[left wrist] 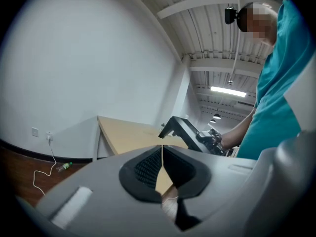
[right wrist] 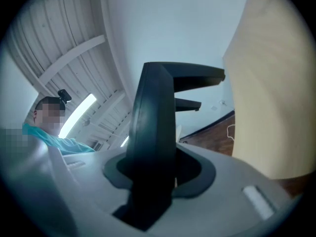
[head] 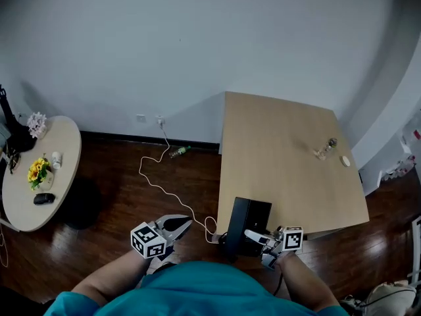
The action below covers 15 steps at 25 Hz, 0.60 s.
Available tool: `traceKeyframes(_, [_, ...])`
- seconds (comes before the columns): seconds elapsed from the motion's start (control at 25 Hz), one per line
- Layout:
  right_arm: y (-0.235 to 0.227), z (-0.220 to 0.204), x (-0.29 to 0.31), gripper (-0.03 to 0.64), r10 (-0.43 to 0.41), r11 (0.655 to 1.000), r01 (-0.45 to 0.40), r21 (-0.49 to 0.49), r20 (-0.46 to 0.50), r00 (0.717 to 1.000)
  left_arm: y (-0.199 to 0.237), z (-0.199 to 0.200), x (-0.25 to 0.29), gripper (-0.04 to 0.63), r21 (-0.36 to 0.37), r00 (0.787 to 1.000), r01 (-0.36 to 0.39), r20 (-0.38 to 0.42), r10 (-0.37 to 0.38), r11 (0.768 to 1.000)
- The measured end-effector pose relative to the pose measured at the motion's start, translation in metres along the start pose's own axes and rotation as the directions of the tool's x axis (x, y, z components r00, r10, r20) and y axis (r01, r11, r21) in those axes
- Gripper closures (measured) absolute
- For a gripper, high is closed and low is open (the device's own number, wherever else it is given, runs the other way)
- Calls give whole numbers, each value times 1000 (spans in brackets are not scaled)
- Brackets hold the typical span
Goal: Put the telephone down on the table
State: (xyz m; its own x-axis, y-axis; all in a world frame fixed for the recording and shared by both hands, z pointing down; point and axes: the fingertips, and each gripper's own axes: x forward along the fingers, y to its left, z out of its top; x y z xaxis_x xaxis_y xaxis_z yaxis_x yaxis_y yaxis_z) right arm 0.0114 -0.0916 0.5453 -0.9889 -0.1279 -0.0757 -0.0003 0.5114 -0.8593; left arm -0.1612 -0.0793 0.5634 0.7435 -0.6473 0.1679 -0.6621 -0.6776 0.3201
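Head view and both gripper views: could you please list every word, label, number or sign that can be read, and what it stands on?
No text can be read in any view.
Left marker cube and right marker cube: square patterns only, no letters.
Bottle on the floor: label too small to read.
Telephone: no print visible.

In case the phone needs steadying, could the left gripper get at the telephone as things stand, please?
Probably yes: the left gripper sits just beside the telephone in the right gripper, only a loop of white cable between them. Its shut jaws would need opening first.
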Motion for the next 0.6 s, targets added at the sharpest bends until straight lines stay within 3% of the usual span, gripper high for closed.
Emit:
traceKeyframes(0.24, [-18,39,-42,460,-24,1000,24,0,70,997,-5,13,54,581,7,999,48,8,-48,999])
traceKeyframes(0.6, [-38,88,-92,460,-125,991,130,-19,167,978,2,31,145,586,60,977,211,-44,-209,976])
